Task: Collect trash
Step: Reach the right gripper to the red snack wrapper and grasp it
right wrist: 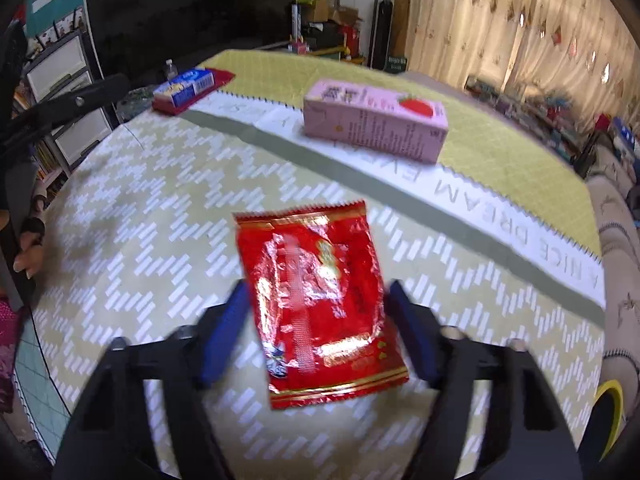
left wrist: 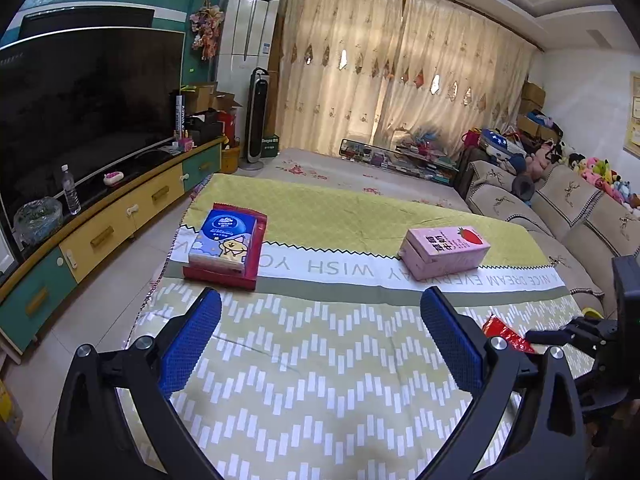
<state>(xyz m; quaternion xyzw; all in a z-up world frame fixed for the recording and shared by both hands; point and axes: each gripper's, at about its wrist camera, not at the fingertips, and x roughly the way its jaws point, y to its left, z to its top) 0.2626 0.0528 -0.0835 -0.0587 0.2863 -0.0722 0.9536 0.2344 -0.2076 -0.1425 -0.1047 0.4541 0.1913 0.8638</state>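
A shiny red snack wrapper (right wrist: 316, 304) sits between the blue pads of my right gripper (right wrist: 318, 292), whose jaws press its two side edges; it shows in the left wrist view (left wrist: 505, 334) at the right. A pink strawberry milk carton (left wrist: 444, 251) lies on the tablecloth, also in the right wrist view (right wrist: 374, 122). A blue tissue pack (left wrist: 224, 240) lies on a red packet (left wrist: 256, 256) at the far left; it also shows in the right wrist view (right wrist: 186, 84). My left gripper (left wrist: 320, 304) is open and empty above the cloth.
The table wears a green patterned cloth (left wrist: 320, 380). A TV cabinet (left wrist: 100, 236) with a water bottle (left wrist: 70, 190) runs along the left. A sofa (left wrist: 580, 216) with plush toys stands at the right. A yellow-rimmed bin (right wrist: 608, 412) is at the right edge.
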